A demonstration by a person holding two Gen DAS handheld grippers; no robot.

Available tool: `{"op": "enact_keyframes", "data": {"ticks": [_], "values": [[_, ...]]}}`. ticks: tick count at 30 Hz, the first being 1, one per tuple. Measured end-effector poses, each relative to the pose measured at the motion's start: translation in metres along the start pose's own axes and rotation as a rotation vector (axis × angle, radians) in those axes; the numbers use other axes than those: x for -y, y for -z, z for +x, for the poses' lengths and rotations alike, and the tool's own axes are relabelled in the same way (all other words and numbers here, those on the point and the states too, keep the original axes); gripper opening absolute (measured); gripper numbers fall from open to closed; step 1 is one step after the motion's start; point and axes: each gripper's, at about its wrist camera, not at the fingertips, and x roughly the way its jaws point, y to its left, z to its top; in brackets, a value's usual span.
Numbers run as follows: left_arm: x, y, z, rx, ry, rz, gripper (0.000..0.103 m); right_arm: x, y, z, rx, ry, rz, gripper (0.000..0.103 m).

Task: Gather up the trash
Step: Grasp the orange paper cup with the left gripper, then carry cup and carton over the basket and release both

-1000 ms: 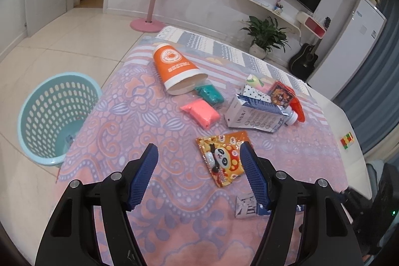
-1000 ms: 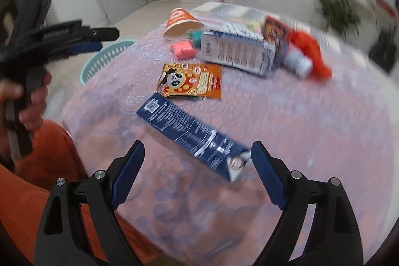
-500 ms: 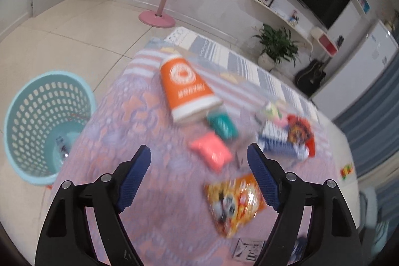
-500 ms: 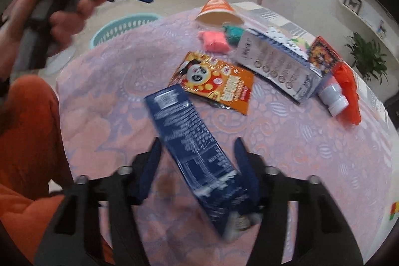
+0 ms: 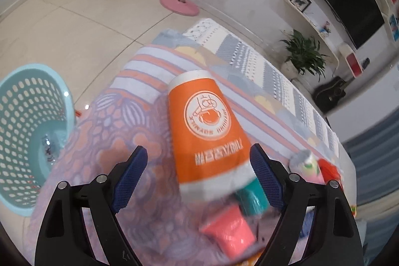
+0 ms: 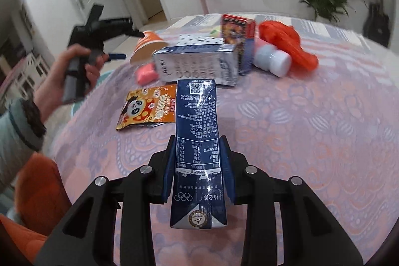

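Note:
An orange paper cup (image 5: 209, 126) lies on its side on the patterned tablecloth (image 5: 119, 146). My left gripper (image 5: 199, 166) is open, and the cup's wide end sits between its blue pads without touching them. In the right wrist view a hand holds that left gripper (image 6: 131, 45) beside the cup (image 6: 149, 46). A dark blue drink carton (image 6: 195, 104) lies along my right gripper (image 6: 197, 141). Its jaws are closing and both pads press the carton's sides. The teal trash basket (image 5: 27, 126) stands on the floor to the left of the table.
A pink packet (image 5: 229, 233) and a teal packet (image 5: 251, 196) lie just behind the cup. Further across the table are a panda snack bag (image 6: 147, 109), a white and blue carton (image 6: 197, 64), a red box (image 6: 238, 29), a white bottle (image 6: 274, 59) and an orange bag (image 6: 286, 41).
My left gripper has swung forward over the table until the orange cup stands between its jaws. My right gripper's jaws have closed in on the blue carton, which now lies straight along them.

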Motion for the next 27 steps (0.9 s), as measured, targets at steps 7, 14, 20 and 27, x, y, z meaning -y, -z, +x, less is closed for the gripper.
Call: {"op": "enact_keyframes", "data": {"ticks": [7,14,20,27], "values": [[0.007,-0.003,0.035,-0.02,0.068,-0.021,0.074,-0.001,0.001,0.005,-0.006,-0.009,0.002,0.031],[0.024,0.002,0.037,0.01,0.106,0.033,0.047,-0.006,-0.002,0.008,-0.006,-0.003,-0.004,0.031],[0.011,0.006,-0.012,0.078,0.148,0.04,0.047,-0.027,-0.017,-0.002,0.039,-0.002,-0.047,0.031],[-0.033,0.006,-0.101,0.186,0.159,0.014,0.047,-0.087,-0.059,-0.009,0.122,-0.088,-0.156,0.031]]}}
